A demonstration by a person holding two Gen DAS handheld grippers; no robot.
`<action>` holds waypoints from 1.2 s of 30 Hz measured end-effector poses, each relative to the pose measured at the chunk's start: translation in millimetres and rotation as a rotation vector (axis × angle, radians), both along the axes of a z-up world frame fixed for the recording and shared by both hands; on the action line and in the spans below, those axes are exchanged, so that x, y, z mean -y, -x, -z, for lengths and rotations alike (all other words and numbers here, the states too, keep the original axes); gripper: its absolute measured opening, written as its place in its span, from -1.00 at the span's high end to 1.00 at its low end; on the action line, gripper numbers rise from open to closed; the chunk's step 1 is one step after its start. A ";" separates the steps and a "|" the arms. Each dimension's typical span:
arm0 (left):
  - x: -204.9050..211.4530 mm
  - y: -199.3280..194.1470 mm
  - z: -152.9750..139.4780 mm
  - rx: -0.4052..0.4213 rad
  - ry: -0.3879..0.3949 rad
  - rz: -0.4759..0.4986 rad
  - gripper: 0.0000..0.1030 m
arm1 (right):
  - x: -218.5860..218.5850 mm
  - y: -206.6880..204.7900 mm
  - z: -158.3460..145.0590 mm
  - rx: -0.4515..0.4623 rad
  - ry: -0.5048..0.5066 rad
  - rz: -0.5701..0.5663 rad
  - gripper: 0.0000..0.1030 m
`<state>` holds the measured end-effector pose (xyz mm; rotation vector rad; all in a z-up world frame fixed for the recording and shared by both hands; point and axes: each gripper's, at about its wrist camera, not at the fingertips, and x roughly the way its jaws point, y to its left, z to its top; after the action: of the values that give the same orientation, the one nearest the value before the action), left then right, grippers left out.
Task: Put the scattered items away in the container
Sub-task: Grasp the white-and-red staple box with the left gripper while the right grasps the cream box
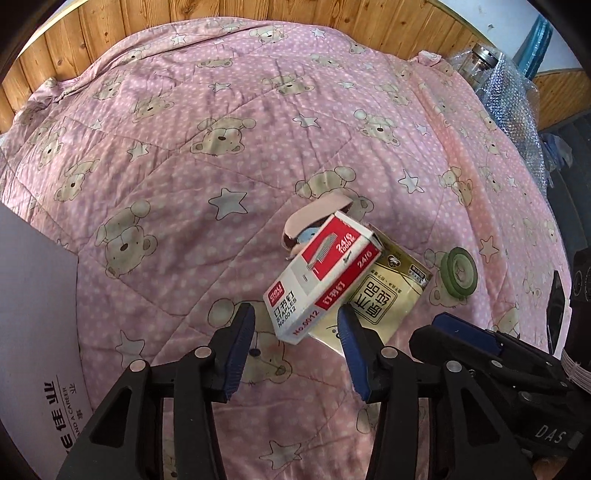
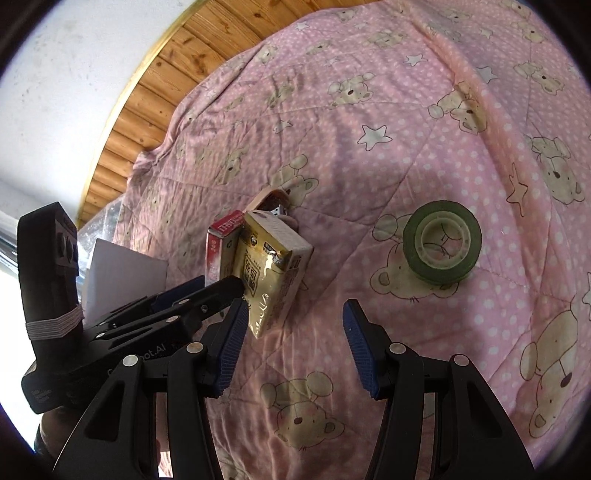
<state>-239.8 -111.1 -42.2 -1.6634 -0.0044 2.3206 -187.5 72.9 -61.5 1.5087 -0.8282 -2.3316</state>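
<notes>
Pink bear-print quilt (image 1: 221,147) bears red-white staples box (image 1: 317,273), tilted

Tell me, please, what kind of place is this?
Probably a bedroom: the items lie on a pink quilt printed with bears and stars, spread like a bed cover, with wood panelling behind it.

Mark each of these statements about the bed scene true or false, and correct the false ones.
1. The red-and-white cardboard staples box leans on the yellow plastic-wrapped tissue pack. True.
2. The green roll of tape stands on its edge. False: it lies flat on the pink bear-print quilt.
3. The left gripper has its jaws open, nothing between them. True.
4. The right gripper is shut on the tape roll. False: its jaws are open and empty, the roll apart from them.
5. The tape roll touches the tissue pack. False: bare quilt separates them.
</notes>
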 end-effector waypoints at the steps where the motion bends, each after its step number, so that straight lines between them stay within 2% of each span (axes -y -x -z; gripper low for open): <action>1: -0.4 2.9 0.3 0.002 -0.006 0.002 0.03 | 0.2 2.9 1.3 0.003 0.001 0.000 -0.12; 15: -4.9 25.3 5.9 0.019 -0.052 0.014 0.02 | -3.6 37.9 2.8 0.001 -0.035 0.015 -0.11; 17: -4.7 26.9 6.4 0.022 -0.056 0.010 0.02 | -2.8 41.4 4.2 -0.001 -0.040 0.011 -0.07; 19: -3.9 28.0 6.5 0.024 -0.061 0.011 0.02 | -0.8 43.5 7.6 0.008 -0.045 -0.006 0.22; 25: -1.5 27.1 6.5 0.027 -0.067 0.004 0.02 | 10.1 33.9 9.3 0.028 -0.035 -0.060 0.32; 29: 0.0 26.5 6.0 0.026 -0.071 0.002 0.02 | 17.6 25.0 8.1 0.043 -0.031 -0.098 0.32; 36: 4.9 25.7 5.7 0.025 -0.074 -0.007 0.02 | 8.2 34.0 7.9 0.016 -0.060 -0.057 0.19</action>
<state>-265.5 -116.0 -47.9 -1.6589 -0.0996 2.2757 -221.4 64.7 -69.4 1.5562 -0.7155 -2.3260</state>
